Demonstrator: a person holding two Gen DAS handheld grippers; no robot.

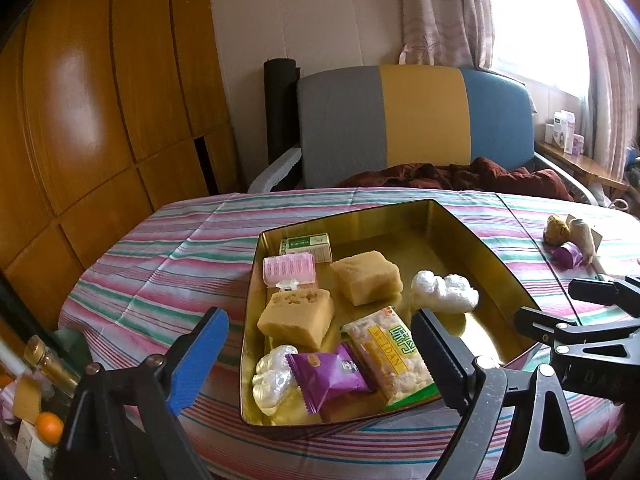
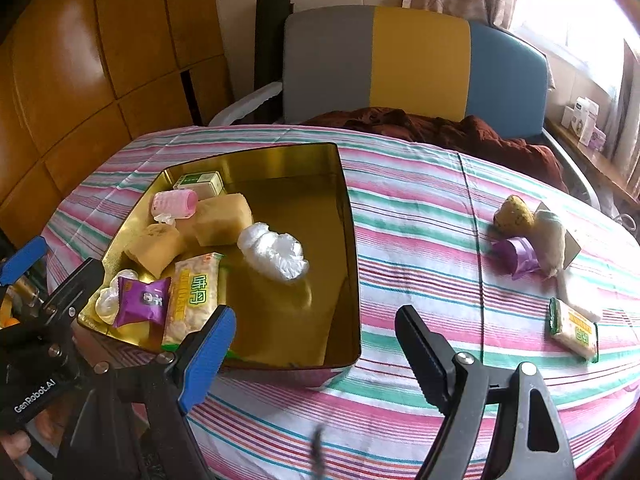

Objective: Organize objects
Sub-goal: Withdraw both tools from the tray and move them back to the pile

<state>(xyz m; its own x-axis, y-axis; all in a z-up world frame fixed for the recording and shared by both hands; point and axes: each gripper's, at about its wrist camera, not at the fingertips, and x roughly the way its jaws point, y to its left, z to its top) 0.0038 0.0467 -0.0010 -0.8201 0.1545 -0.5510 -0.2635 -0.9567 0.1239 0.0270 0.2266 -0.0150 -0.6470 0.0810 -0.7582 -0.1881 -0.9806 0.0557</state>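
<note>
surface: striped tablecloth point(image 2: 420, 208) | on it: gold tin point(image 2: 352, 240), loose snacks point(image 2: 528, 236)

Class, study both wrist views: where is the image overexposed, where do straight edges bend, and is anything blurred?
Left wrist view: window blown out white; wardrobe panels bow and carry glare. Right wrist view: window corner washed out; gold tin mirrors its contents; a dark smear near the bottom edge is blurred.

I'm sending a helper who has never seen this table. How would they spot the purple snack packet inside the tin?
Find the gold tin on the striped tablecloth. In its near-left corner lies the purple snack packet, between a pearly white wrapped lump and a yellow-green rice cracker bar. It is the tin's only purple item.
</note>
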